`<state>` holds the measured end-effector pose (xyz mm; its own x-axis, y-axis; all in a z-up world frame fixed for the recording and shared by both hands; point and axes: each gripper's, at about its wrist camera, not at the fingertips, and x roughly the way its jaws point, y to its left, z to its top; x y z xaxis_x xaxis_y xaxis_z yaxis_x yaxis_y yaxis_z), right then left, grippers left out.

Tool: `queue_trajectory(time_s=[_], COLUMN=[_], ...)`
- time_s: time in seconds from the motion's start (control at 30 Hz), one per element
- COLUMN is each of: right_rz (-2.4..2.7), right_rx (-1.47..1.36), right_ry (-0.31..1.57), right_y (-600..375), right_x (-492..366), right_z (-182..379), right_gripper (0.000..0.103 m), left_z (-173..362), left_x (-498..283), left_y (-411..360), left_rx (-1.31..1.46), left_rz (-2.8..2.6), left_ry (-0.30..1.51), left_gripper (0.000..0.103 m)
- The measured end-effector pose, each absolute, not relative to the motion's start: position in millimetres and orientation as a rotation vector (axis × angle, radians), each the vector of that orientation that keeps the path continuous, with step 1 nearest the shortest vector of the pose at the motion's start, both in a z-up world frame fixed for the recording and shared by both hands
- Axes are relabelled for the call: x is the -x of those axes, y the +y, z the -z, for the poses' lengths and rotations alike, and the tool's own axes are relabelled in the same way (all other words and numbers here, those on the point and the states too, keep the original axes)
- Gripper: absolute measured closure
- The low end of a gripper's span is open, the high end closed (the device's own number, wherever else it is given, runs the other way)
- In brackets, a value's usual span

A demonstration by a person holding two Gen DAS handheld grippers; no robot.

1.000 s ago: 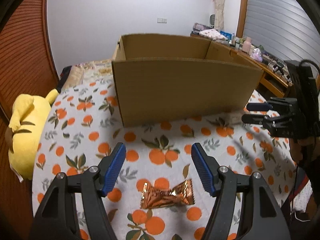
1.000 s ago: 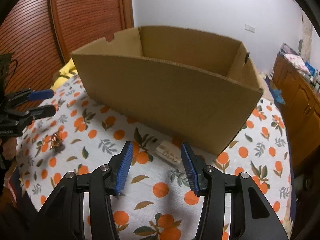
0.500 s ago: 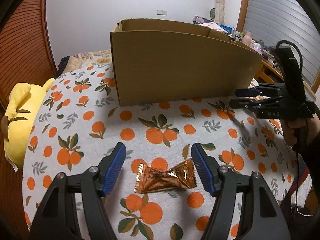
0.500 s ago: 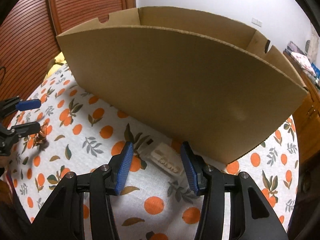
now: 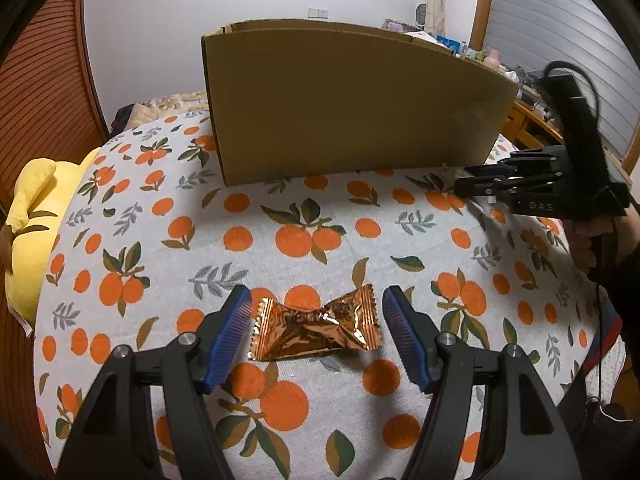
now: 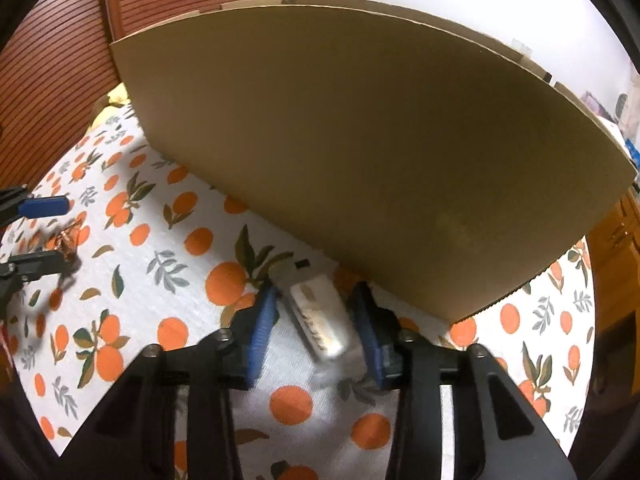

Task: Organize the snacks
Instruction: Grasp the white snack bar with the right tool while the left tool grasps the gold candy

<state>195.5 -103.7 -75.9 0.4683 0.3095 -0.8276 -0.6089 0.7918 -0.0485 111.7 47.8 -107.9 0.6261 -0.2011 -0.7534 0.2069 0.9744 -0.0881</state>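
Left tongs (image 5: 316, 320) are held wide apart, straddling a copper foil snack (image 5: 316, 328) lying near the front edge of the desk (image 5: 280, 216); nothing is gripped, apparently lined up for a pinch. Right tongs (image 6: 316, 316) are likewise spread around a white wrapped snack (image 6: 318, 316), which lies just beside the front wall of the cardboard box (image 5: 352, 100), ungripped. The box stands toward the far edge, presumably as the destination. Count: two snacks, one box, two tongs.
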Motion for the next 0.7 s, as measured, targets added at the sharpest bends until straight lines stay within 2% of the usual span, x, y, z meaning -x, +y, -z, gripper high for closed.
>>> queue_trajectory(time_s=[0.03, 0.43, 0.57, 0.6, 0.63, 0.7], right_rz=[-0.581, -0.593, -0.605, -0.607, -0.607, -0.609], right_rx=[0.363, 0.33, 0.323, 0.324, 0.326, 0.329], right_ry=[0.922, 0.883, 0.87, 0.866, 0.863, 0.857], right_y=[-104.2, -108.2, -109.3, -109.8, -110.7, -108.9], right_x=[-193.4, -163.9, -155.5, -153.4, -151.8, -150.0], right_z=[75.5, 65.6, 59.8, 58.5, 57.0, 55.8], right_gripper=[0.082, 0.083, 0.083, 0.083, 0.083, 0.083], left_z=[109.2, 115.7, 113.6, 111.2, 110.0, 109.8], left_x=[-112.2, -109.8, -107.1, -104.9, -103.6, -103.5], left_y=[48.2, 51.8, 52.9, 52.5, 52.0, 52.6], left_rx=[-0.006, 0.002, 0.0, -0.003, -0.004, 0.0], left_rz=[0.232, 0.212, 0.199, 0.204, 0.204, 0.205], left_ry=[0.868, 0.888, 0.881, 0.87, 0.87, 0.872], left_gripper=[0.035, 0.036, 0.047, 0.056, 0.06, 0.063])
